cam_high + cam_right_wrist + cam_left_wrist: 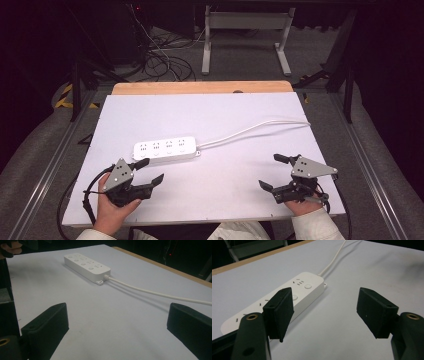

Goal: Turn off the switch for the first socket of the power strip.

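On the white table, power strip lies just beyond left gripper.

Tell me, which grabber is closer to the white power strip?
The left. The left gripper sits open just in front of the power strip, one jaw almost at its edge. The right gripper is open too, far off to the strip's right, past its cord.

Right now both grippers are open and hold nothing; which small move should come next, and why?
Probably ease the left gripper forward toward the power strip. Its jaws stand open just short of the strip's near end, while the right gripper sits well apart from it, nearer the cord. No plug is in view, so only an approach seems justified.
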